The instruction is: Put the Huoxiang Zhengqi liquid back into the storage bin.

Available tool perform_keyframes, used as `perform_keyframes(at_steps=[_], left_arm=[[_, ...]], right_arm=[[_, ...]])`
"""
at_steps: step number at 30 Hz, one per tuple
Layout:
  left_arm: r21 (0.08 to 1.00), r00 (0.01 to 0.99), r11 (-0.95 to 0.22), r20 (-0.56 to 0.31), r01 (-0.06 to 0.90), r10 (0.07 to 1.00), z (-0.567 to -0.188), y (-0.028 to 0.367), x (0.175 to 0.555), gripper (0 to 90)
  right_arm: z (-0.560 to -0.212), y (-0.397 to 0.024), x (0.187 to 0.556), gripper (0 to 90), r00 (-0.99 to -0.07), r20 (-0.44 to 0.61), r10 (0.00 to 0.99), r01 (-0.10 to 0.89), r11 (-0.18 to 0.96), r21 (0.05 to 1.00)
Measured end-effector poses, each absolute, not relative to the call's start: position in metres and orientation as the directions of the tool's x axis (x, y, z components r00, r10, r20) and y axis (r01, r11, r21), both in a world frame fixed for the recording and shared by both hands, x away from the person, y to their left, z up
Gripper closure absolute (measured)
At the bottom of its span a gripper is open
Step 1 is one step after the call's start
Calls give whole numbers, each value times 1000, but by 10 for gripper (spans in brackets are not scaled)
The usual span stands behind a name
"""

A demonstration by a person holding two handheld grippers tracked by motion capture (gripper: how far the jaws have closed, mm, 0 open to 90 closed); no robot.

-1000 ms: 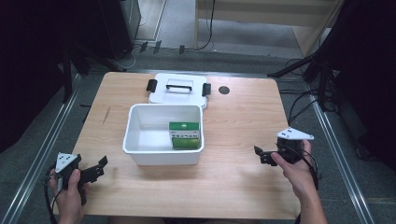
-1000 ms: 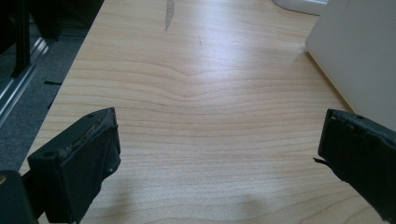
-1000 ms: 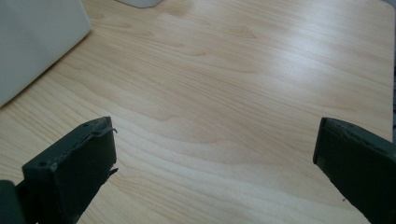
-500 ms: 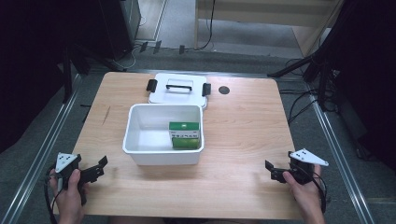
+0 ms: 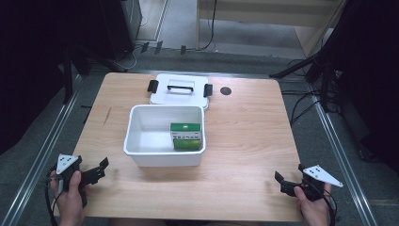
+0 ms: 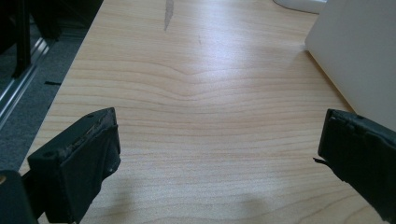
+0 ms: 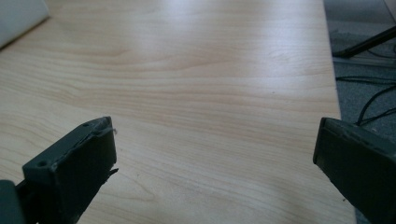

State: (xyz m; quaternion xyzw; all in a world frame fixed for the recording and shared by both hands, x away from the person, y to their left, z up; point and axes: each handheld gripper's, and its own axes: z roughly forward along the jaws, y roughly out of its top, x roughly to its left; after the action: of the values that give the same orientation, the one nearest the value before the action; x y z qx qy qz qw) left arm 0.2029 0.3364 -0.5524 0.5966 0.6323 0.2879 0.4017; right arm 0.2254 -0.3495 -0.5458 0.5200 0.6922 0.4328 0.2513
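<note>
The white rectangular plastic bin [image 5: 164, 136] stands in the middle of the light wooden table [image 5: 244, 122], ahead of and between the two tongs, well apart from each, with a green and white carton [image 5: 186, 135] inside against its right wall. Just beyond the bin, touching its far rim, lies a white plastic lid [image 5: 179, 88] with a black handle and black side latches, and to the right of that lid a small dark round hole [image 5: 226, 91] sits in the tabletop. The table is bare pale wood grain with a short grey streak [image 6: 168, 11] ahead of the left tongs; grey carpet, metal rails and black cables border it, and dark stands and furniture ring the room beyond. The left gripper [image 5: 96, 171] is held low over the near left corner by the person's left hand [image 5: 70, 197], pointing right toward the bin's near left corner; in its own view the white wall of the bin rises at the right, and its jaws stand wide apart with nothing between them. The right gripper [image 5: 282, 181] is held over the near right corner by the right hand [image 5: 313, 207], pointing left, its jaws likewise spread wide and empty above bare wood.
</note>
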Motion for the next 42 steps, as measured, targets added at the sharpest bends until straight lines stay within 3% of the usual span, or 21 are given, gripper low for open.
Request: perform_keyframes(at_steps=[11, 42], left_arm=[[843, 36, 120, -163, 525, 986, -553, 336, 204, 0], [841, 38, 122, -166, 527, 985, -553, 336, 204, 0]], right_arm=[[-546, -360, 215, 0, -301, 139, 944, 487, 27, 873], [-547, -357, 218, 3, -294, 142, 945, 516, 32, 856]])
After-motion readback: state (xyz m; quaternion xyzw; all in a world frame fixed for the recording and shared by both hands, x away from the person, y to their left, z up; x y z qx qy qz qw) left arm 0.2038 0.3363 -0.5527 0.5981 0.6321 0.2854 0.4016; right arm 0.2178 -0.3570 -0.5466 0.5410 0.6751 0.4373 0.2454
